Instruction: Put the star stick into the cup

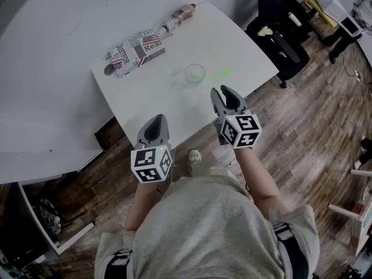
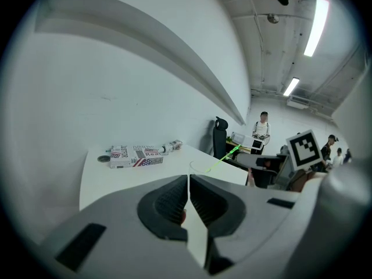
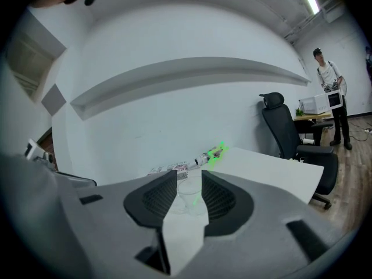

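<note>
The thin green star stick (image 1: 220, 72) leans in the clear plastic cup (image 1: 195, 73) on the smooth white counter (image 1: 244, 45), so the placing looks done; the right hand-held gripper (image 1: 225, 93) stands wide and empty nearby; the left hand-held gripper (image 1: 155, 122) is pinched closed on nothing; next, a careful retreat should spare the light cup.

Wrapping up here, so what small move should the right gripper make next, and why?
Probably draw the right gripper straight back from the cup: the star stick already seems to lean in it, and the jaws stand apart, holding nothing.
</note>
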The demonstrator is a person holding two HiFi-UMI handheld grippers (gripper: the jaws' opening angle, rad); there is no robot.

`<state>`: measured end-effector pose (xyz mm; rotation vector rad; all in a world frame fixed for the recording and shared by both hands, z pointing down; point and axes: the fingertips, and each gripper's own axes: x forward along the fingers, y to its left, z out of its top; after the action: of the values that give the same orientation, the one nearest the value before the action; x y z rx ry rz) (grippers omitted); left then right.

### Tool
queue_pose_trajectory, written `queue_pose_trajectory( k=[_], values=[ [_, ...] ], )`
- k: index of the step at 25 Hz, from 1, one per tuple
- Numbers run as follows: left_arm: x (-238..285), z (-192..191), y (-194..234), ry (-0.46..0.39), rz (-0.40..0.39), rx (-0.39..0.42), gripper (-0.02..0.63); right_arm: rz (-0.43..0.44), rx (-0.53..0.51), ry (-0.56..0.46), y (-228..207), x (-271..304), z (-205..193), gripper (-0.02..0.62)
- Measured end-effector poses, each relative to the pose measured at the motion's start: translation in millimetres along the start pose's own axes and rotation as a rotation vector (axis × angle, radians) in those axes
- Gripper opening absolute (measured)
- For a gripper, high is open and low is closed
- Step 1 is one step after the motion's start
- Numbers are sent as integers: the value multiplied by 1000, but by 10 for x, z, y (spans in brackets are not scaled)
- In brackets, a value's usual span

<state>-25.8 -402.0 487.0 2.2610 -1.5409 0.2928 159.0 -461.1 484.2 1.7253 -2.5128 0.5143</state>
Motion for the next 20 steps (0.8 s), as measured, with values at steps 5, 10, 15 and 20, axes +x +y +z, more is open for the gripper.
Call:
queue_pose_trajectory(
  k=[5,10,15,20],
  values=[
    [-276,-62,-29,-7,-8,1,12,10,1,-48,248,-312,99,75],
    [-603,-130,-23,-24,-19,4,12,8,-27,-75,560,-626,89,43],
    [-940,-249,-37,-32,-28,4,12,9,-56,-91,872,-962,44,8],
    [-1287,-395,-80,-37,-35,6,12,18,-72,-101,1176,-1323,-26,-6]
  ],
)
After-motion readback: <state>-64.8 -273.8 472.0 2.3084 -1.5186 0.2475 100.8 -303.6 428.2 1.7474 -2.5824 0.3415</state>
